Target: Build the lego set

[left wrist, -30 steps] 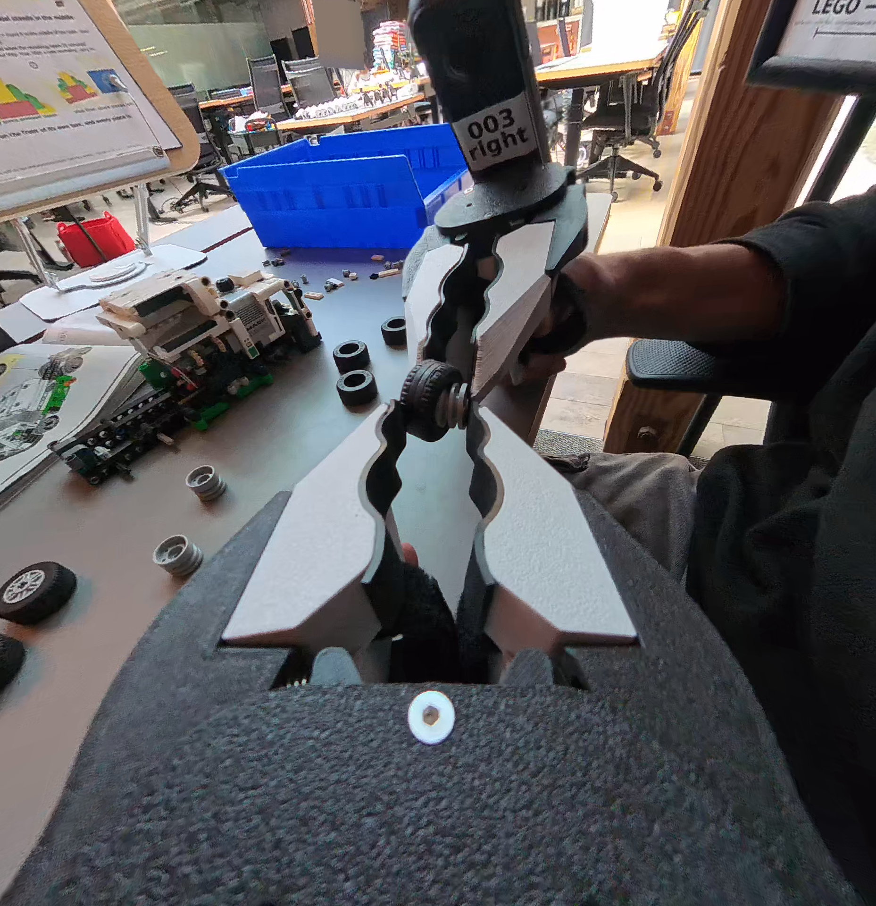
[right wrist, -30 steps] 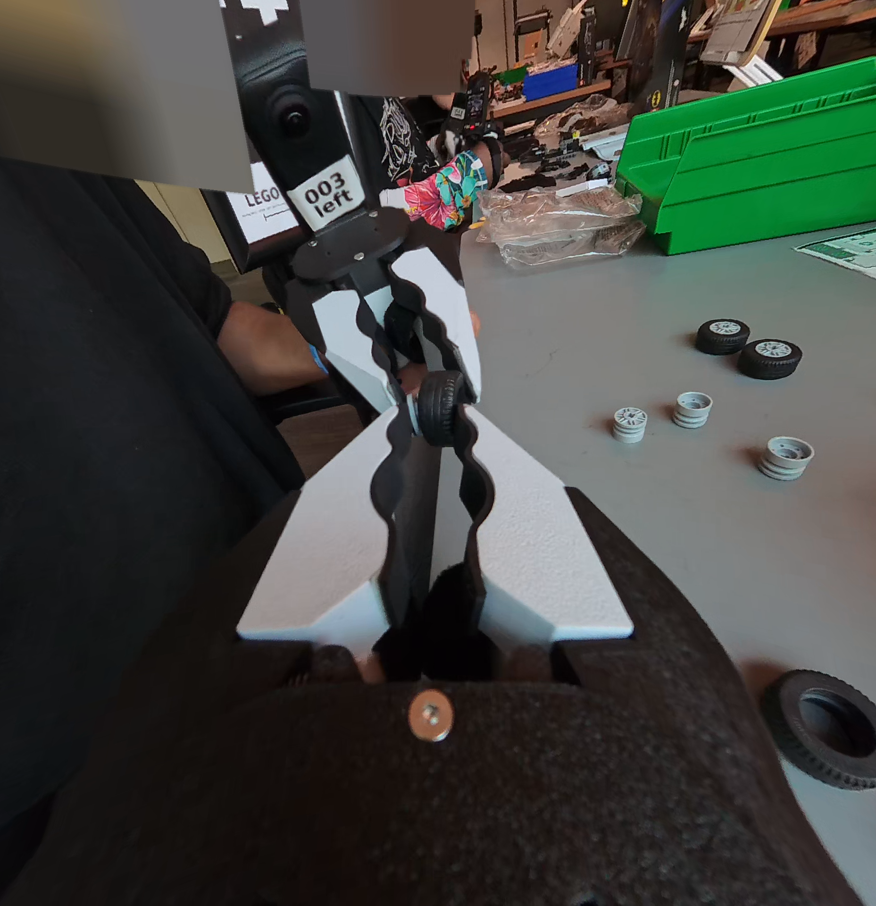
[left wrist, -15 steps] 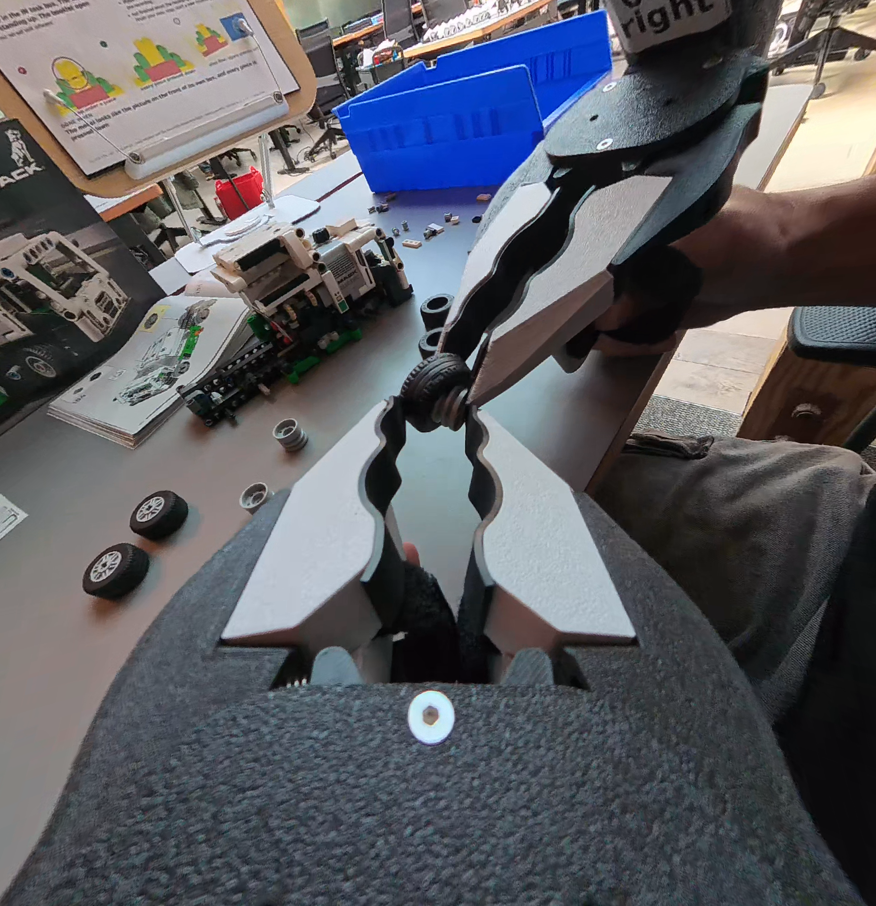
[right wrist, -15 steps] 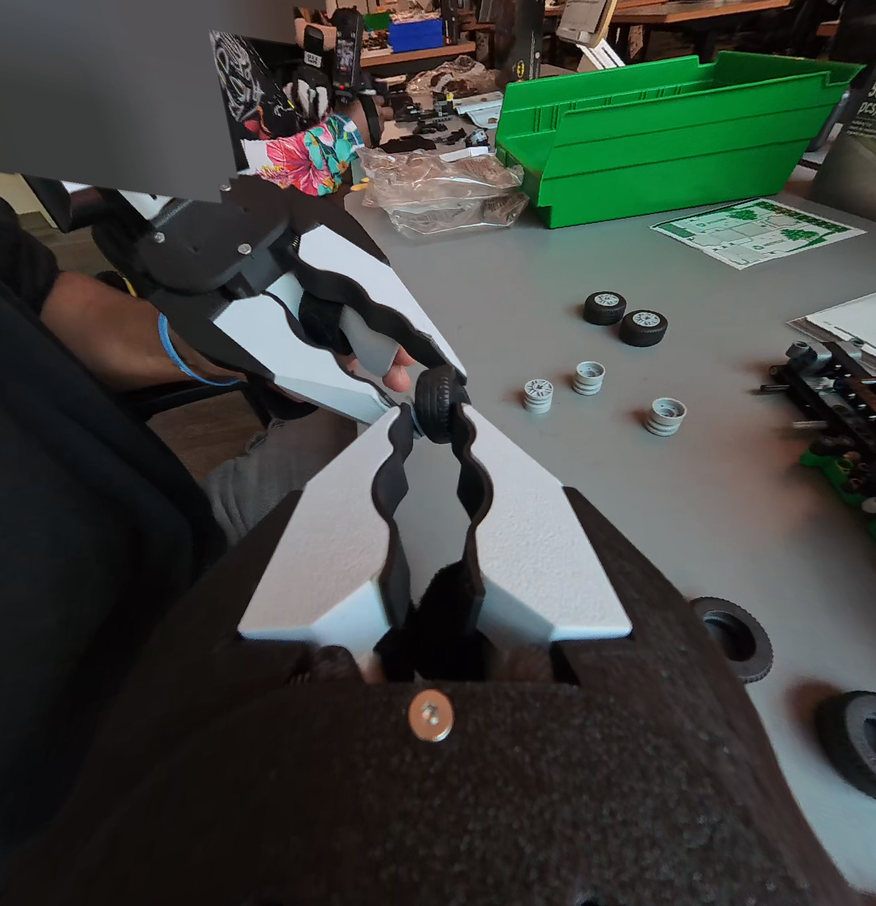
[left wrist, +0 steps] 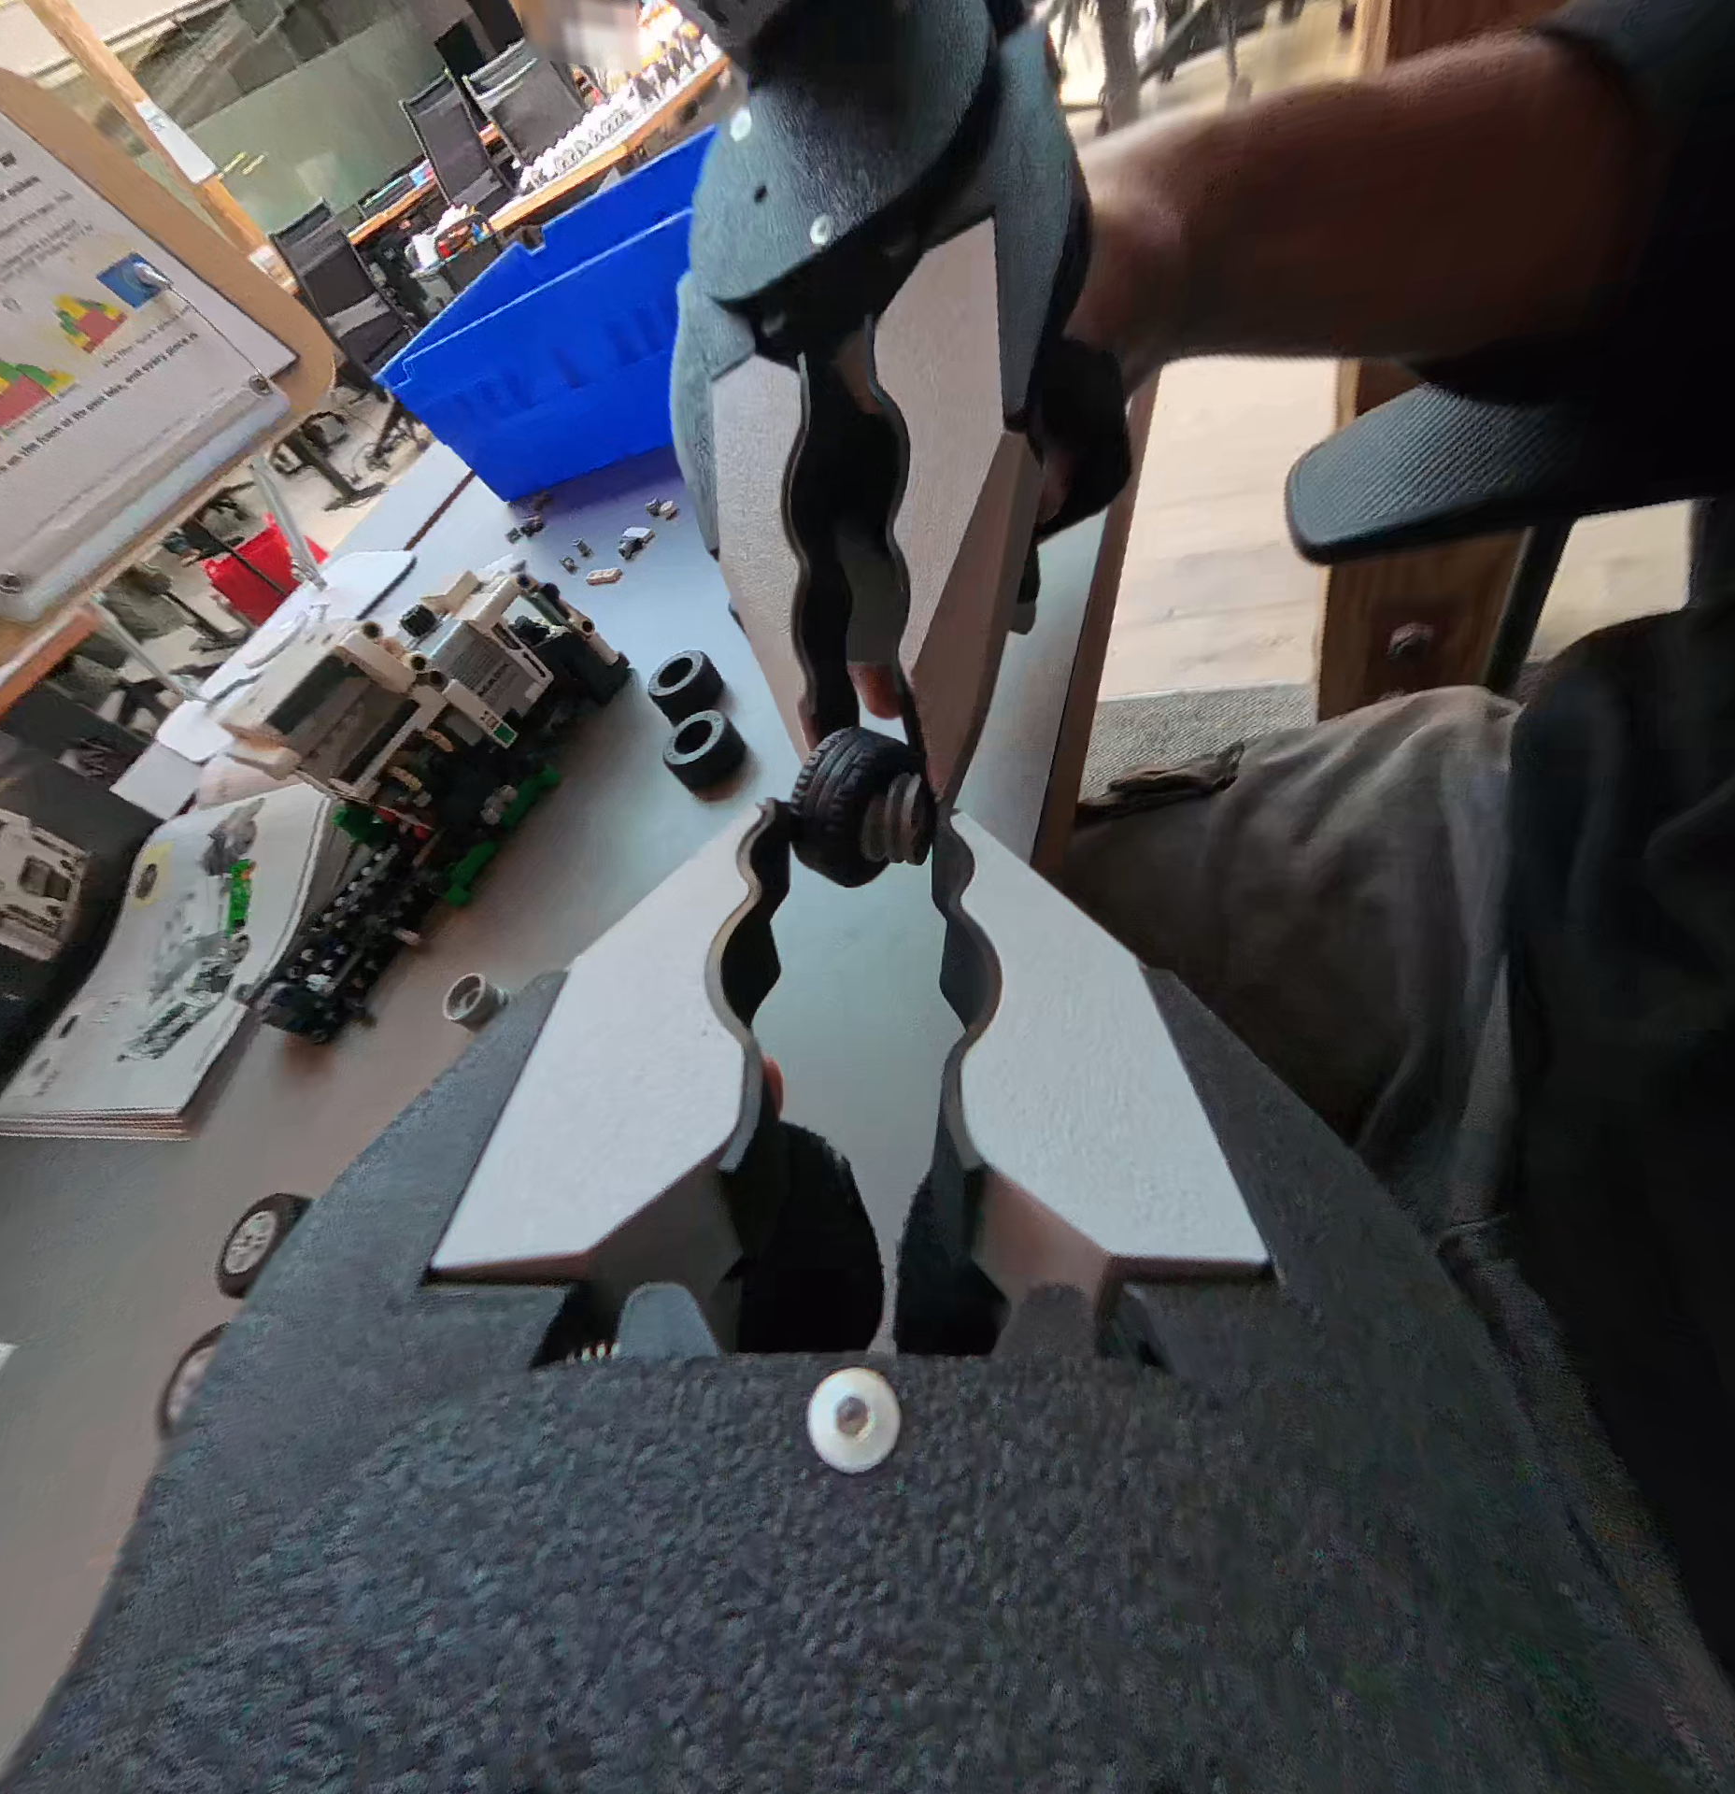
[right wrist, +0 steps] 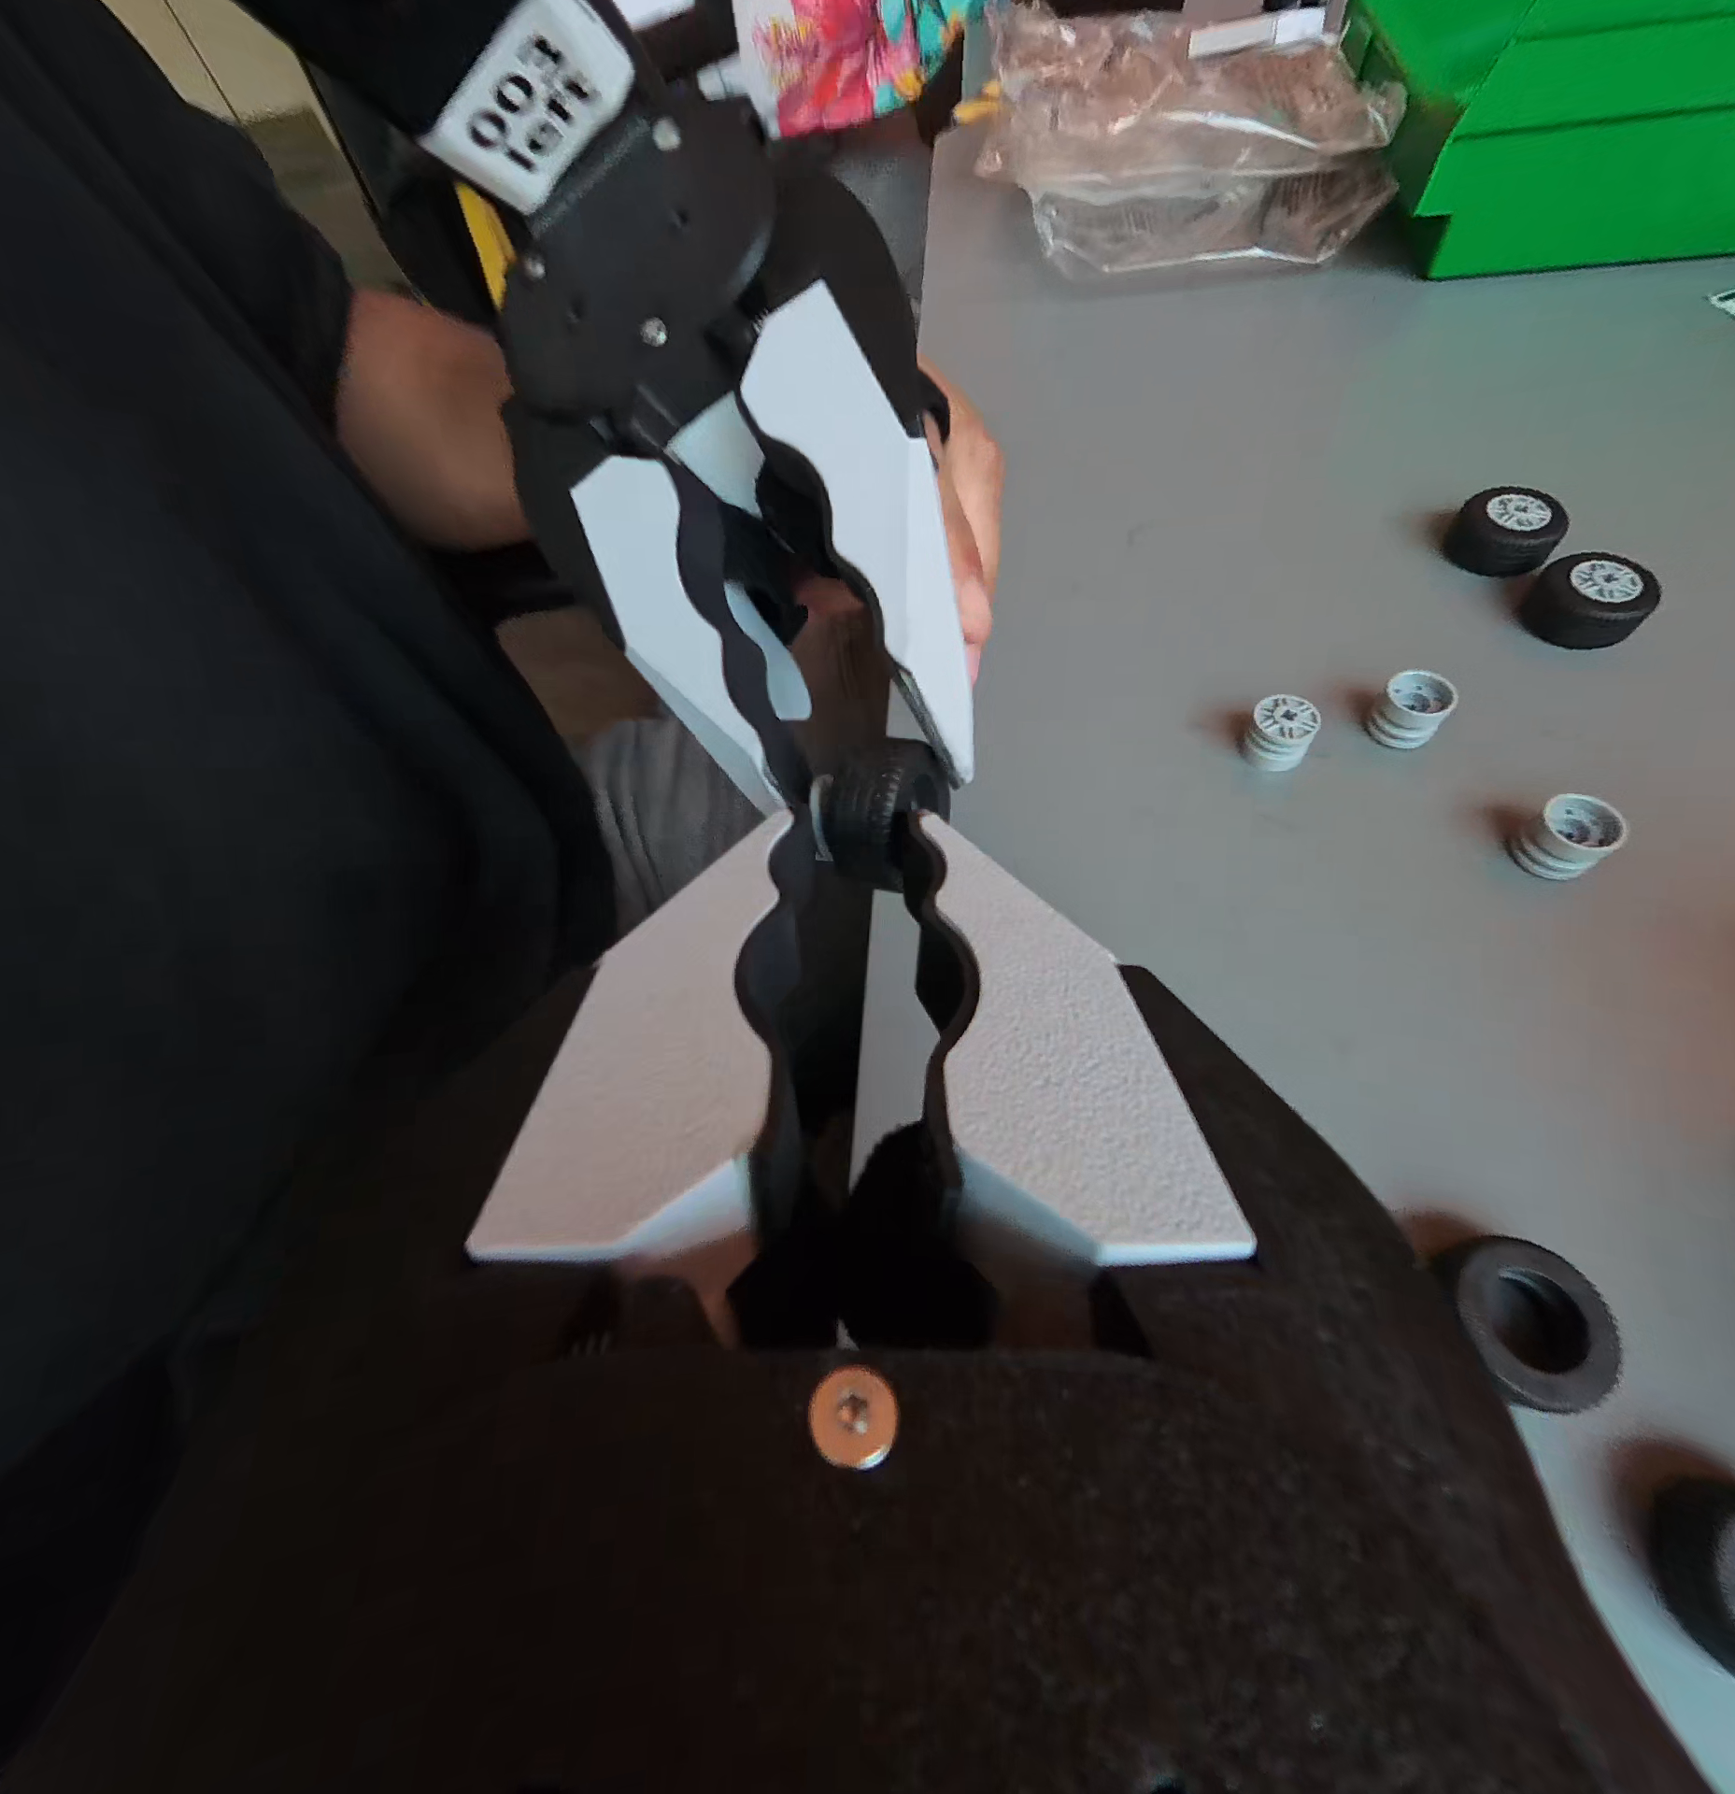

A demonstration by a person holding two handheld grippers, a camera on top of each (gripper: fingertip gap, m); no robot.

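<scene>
Since half a second ago the right gripper (left wrist: 868,718) has swung from a slant at the upper right of the left wrist view to hang almost straight down from the top centre, and the two grippers still meet tip to tip at the small wheel (left wrist: 858,817). Going left to right in the left wrist view: a clipboard with coloured pictures (left wrist: 87,320) fills the upper left, a booklet (left wrist: 155,980) lies at the left edge of the bench (left wrist: 572,883), and the half-built white, black and green truck (left wrist: 407,738) sits beside it. A grey rim (left wrist: 473,1000) lies just below the truck, two bare black tires (left wrist: 696,718) lie right of it, and a blue bin (left wrist: 553,379) stands behind. At centre the left gripper (left wrist: 853,845) is fairly wide, its tips on either side of the wheel; whether it presses the wheel I cannot tell. The right gripper is narrow, closed on the wheel's black tire from above, with the grey rim sticking out to the right. In the right wrist view the left gripper (right wrist: 868,777) comes down from the upper left to the wheel (right wrist: 873,811) at centre, three grey rims (right wrist: 1407,709) lie at mid right, two finished wheels (right wrist: 1552,568) above them, a loose tire (right wrist: 1533,1325) at lower right, and a green bin (right wrist: 1572,146) in the upper right corner.
</scene>
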